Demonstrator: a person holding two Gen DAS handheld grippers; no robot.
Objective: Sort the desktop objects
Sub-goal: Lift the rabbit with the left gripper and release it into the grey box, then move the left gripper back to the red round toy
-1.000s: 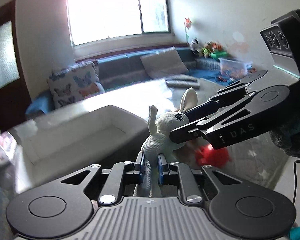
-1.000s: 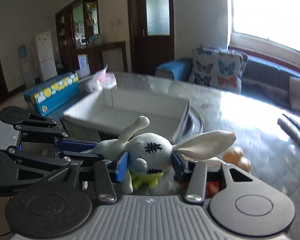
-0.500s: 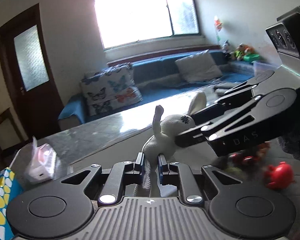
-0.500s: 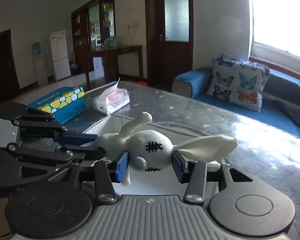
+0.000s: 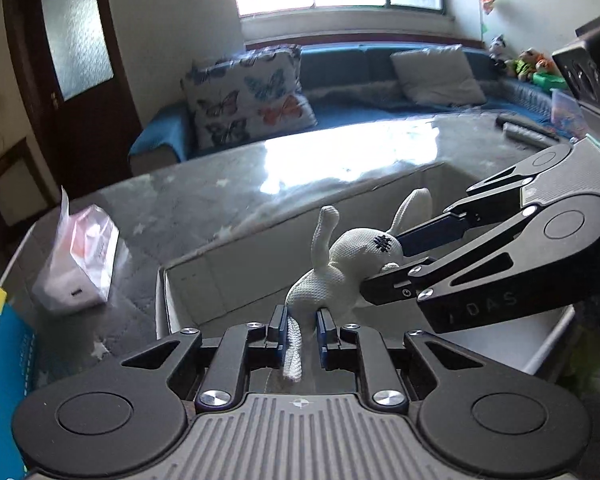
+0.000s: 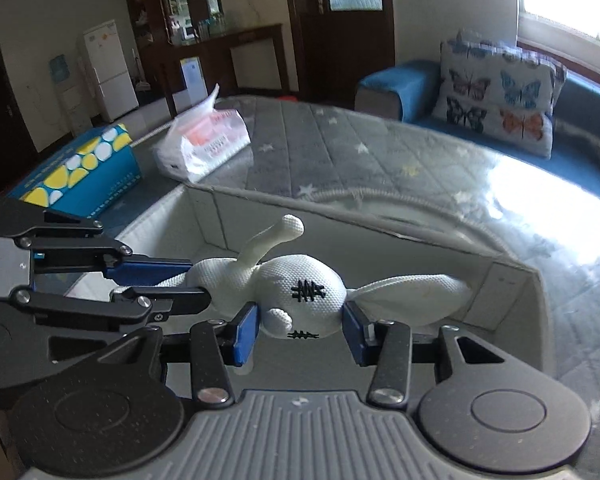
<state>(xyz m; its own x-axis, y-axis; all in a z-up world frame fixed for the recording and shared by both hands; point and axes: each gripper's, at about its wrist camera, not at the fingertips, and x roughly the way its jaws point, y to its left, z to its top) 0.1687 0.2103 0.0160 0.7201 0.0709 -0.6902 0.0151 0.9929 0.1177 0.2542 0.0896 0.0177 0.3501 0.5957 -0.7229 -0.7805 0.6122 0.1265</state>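
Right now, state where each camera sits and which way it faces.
Left wrist: on the left gripper, whose jaws have just been opening, with a leg of the white knitted rabbit between them; faces the blue sofa; right gripper enters from the right.
Right wrist: on the right gripper, clamping the rabbit's head; faces the dark wooden door; left gripper enters from the left.
Shared: rabbit, white open box, both grippers.

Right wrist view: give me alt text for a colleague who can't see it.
A white knitted rabbit toy is clamped by the head in the right gripper above an open white box. The left gripper, jaws just opening, flanks its body; a tissue pack lies beyond.
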